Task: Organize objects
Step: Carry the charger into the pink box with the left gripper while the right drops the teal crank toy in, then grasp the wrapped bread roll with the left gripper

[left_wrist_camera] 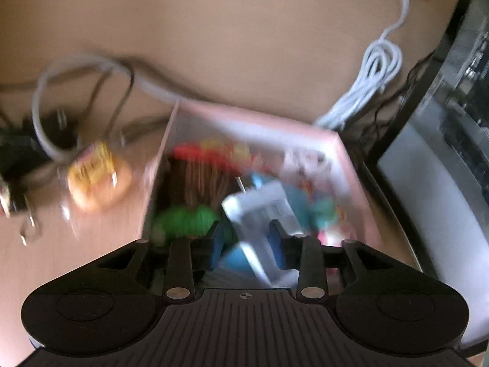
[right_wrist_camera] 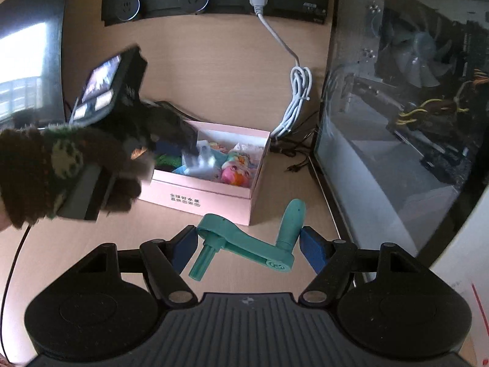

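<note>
Left gripper (left_wrist_camera: pixel 246 243) hangs over the pink box (left_wrist_camera: pixel 345 153), jaws part-way apart with a white-grey packet (left_wrist_camera: pixel 259 211) between the pads. The left wrist view is badly motion-blurred, so whether the pads pinch the packet or merely frame it cannot be told. From the right wrist view the same tool, held in a brown knitted glove (right_wrist_camera: pixel 61 165), reaches into the near-left part of the box (right_wrist_camera: pixel 214 189).

Judgement: the step in hand is a drop into the box. Doing it well means lowering until the packet sits among the toys before the jaws part, and keeping clear of the box's left wall.

Right gripper (right_wrist_camera: pixel 247 244) sits near the box's near-right corner, jaws wide, bracketing a teal crank handle (right_wrist_camera: pixel 244 244). The left pad touches or nearly touches the hub end, and the right pad stands just beside the upright knob. No firm clamp shows. Judgement: squeeze across the flat arm, not the knob, so that the crank does not pivot out.

Count, left to right:
- yellow wrapped snack (left_wrist_camera: pixel 94 177) on the table left of the box: 1
- pink box: 1; contents are too blurred to count
- teal crank: 1
- bundled white cable (right_wrist_camera: pixel 298 98): 1
- grippers: 2
</note>
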The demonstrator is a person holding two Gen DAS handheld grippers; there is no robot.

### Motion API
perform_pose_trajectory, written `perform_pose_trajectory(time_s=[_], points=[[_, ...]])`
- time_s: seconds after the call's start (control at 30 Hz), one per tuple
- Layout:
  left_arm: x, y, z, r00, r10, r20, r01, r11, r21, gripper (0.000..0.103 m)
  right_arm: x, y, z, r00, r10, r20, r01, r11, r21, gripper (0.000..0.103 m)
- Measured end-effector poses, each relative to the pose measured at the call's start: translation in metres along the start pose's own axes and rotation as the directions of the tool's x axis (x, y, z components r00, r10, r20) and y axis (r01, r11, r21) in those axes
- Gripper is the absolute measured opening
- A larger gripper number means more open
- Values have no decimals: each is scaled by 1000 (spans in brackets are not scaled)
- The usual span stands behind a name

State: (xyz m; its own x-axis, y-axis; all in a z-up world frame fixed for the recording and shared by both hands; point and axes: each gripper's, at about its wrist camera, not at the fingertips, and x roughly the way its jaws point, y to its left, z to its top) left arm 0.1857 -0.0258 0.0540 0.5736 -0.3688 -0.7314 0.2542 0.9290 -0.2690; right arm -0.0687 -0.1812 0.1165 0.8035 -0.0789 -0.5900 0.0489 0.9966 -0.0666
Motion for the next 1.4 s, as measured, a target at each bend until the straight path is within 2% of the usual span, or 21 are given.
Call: perform_pose_trajectory(time_s=[0.07, 0.2, 0.3, 0.4, 0.47, 0.5, 0.57, 0.63, 0.7, 0.8, 0.87, 0.93, 1.03, 1.13, 1.23, 1.33, 1.4], points=[[-12, 5, -6, 1000, -6, 20, 6, 1000, -14, 36, 9, -6, 5, 1000, 18, 2, -18, 1000, -5, 74], [-62, 19, -17, 984, -22, 176, 30, 998, -46, 36, 25, -18, 30, 997, 70, 26, -71, 997, 28, 74], [-96, 37, -26, 973, -17, 230, 42, 994, -104, 36, 44, -25, 73, 988, 140, 63, -146, 984, 98, 74], [-117, 63, -46, 972, 23, 232, 17, 985, -169, 36, 74, -25, 124, 976, 190, 105, -206, 964, 169, 74], [-130, 86, -62, 977, 58, 206, -12, 976, -219, 36, 107, -22, 150, 974, 204, 93, -219, 957, 189, 85], [-133, 97, -70, 978, 78, 192, -30, 970, -241, 36, 124, -22, 158, 974, 217, 66, -226, 951, 212, 86], [-145, 123, -89, 977, 128, 167, -78, 957, -278, 36, 146, -23, 164, 980, 198, 27, -198, 941, 274, 86], [-150, 146, -103, 975, 169, 147, -117, 945, -305, 36, 148, -18, 160, 983, 184, 20, -183, 946, 266, 86], [-151, 158, -107, 974, 174, 147, -124, 945, -302, 36, 145, -8, 150, 982, 188, 8, -183, 948, 259, 86], [-144, 160, -98, 971, 151, 184, -111, 972, -209, 36, 140, 10, 132, 979, 202, -27, -191, 956, 222, 86], [-135, 155, -87, 961, 164, 221, -141, 983, -115, 36, 129, 26, 112, 982, 187, -38, -178, 970, 164, 86], [-126, 148, -73, 954, 175, 242, -173, 985, -29, 36, 116, 43, 92, 984, 169, -48, -164, 983, 85, 86], [-105, 133, -47, 962, 124, 245, -148, 986, 79, 36, 94, 64, 62, 990, 127, -67, -128, 992, -9, 86], [-73, 115, -17, 973, 83, 213, -129, 970, 208, 38, 78, 76, 38, 987, 118, -110, -123, 992, -37, 86], [-42, 104, 6, 979, 101, 176, -149, 947, 284, 37, 62, 85, 16, 985, 105, -139, -113, 992, -51, 86], [-14, 94, 22, 982, 123, 144, -169, 911, 376, 37, 49, 90, -2, 984, 92, -152, -104, 992, -72, 86], [5, 89, 27, 986, 138, 93, -164, 896, 413, 40, 43, 92, -13, 985, 67, -156, -83, 992, -95, 86]])
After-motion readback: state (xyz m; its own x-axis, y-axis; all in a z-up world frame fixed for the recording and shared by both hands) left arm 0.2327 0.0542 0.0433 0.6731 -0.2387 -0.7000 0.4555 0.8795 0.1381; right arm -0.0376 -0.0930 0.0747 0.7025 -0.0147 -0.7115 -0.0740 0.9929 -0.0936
